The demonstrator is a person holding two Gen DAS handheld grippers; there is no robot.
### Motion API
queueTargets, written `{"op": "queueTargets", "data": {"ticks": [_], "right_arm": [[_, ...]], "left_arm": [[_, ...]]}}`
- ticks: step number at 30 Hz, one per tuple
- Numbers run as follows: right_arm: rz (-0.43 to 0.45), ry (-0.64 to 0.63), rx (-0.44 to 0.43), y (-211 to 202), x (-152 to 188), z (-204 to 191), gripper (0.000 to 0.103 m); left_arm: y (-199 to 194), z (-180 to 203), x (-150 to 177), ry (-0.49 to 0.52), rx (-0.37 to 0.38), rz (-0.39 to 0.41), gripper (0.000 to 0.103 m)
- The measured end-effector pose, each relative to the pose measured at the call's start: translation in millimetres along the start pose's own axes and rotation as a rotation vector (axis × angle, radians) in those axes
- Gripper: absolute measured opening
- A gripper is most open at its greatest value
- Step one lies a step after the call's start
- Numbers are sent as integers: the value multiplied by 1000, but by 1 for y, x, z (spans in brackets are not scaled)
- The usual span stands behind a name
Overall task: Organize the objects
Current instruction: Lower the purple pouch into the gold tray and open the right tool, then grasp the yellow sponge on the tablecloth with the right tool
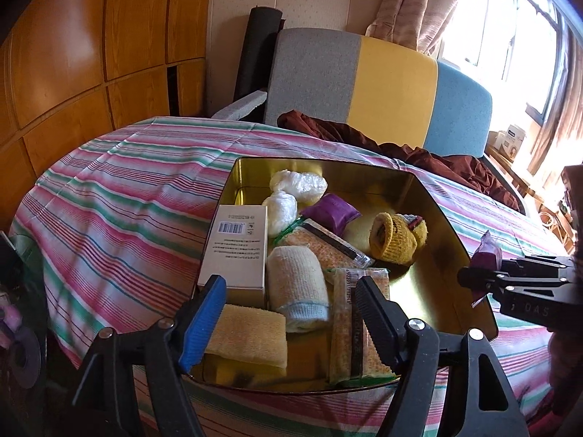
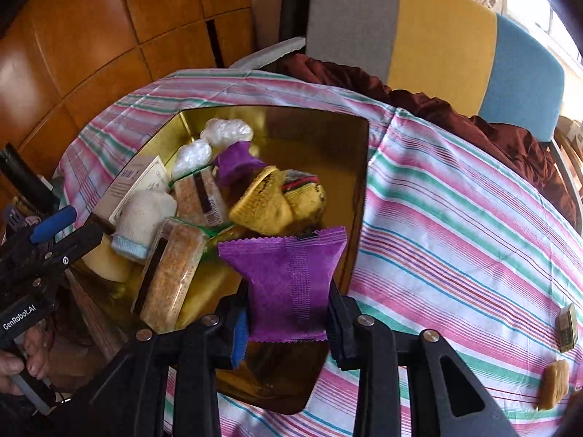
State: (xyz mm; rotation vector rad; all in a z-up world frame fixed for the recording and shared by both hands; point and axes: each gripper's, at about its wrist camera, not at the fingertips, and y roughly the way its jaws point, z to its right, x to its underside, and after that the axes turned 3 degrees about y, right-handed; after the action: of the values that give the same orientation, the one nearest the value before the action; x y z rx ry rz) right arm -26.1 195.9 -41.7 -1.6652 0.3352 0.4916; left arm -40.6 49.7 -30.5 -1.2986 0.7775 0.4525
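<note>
In your left wrist view, your left gripper [image 1: 288, 313] stands wide and empty over the gold metal tin [image 1: 437, 276] on the striped tabletop [image 1: 127, 200]. In your right wrist view, your right gripper [image 2: 288, 324] pinches a purple crinkle-edged foil packet [image 2: 288, 276] above the tin's near right edge.

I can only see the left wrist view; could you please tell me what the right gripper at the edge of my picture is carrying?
Observer: The right gripper is shut on a purple sachet. It is clamped by its sides, and its upper half sticks out past the jaws.
Operator: Thank you. Does anything lie outside the tin?
Observer: Yes. A small olive box and a tan block lie on the striped cloth, to the right of the gold tin.
Operator: Is the sachet over the tin?
Observer: In the right wrist view it overlaps the tin's right rim. I cannot tell how high it is.
</note>
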Motion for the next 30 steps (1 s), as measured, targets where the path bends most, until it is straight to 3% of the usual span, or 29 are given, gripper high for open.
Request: {"op": "queueTargets", "data": {"ticks": [1, 3, 11, 13, 15, 21, 30], "right_arm": [[-12, -16, -4, 3, 1, -5, 38], [-28, -41, 5, 8, 5, -11, 53], [1, -25, 6, -4, 14, -5, 54], [18, -16, 20, -9, 15, 0, 58], [41, -2, 34, -16, 17, 6, 70], [106, 65, 80, -38, 21, 35, 71], [62, 169, 217, -47, 41, 105, 71]], "left_arm": [[0, -2, 1, -5, -2, -3, 74], [0, -5, 2, -15, -4, -8, 75], [-3, -4, 3, -10, -11, -1, 78], [-5, -3, 3, -3, -13, 1, 78], [-6, -1, 3, -1, -14, 2, 78], [-9, 5, 2, 13, -13, 4, 78], [-13, 23, -1, 67, 4, 11, 79]]}}
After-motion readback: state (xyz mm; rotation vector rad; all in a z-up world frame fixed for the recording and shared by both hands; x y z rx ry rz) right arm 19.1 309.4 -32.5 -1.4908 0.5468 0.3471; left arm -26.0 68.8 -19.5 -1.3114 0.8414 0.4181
